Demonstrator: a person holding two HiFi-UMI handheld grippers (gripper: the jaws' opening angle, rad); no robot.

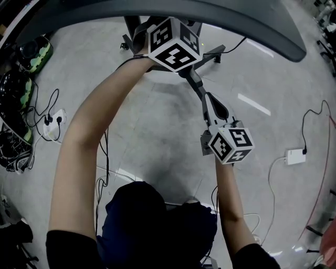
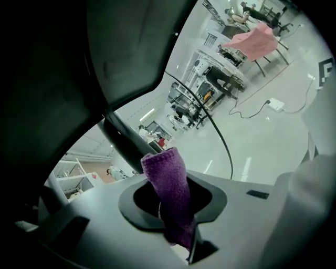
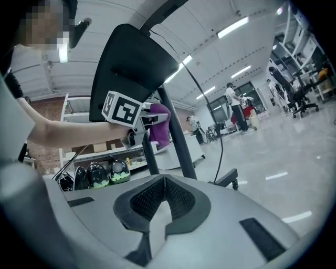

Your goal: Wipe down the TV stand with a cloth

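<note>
Looking down in the head view, I hold my left gripper (image 1: 173, 46) up by the TV stand (image 1: 212, 54) under the screen (image 1: 157, 10), with my right gripper (image 1: 216, 111) lower. In the left gripper view, the jaws clamp a purple cloth (image 2: 168, 192) near the stand's dark pole (image 2: 122, 141). In the right gripper view, the jaws are pressed together on nothing, and the cloth sits just beside the pole.

left hand-held gripper (image 2: 176, 210): arm outstretched, jaws clamped on cloth (image 2: 165, 173) | right hand-held gripper (image 3: 164, 186): jaws together
</note>
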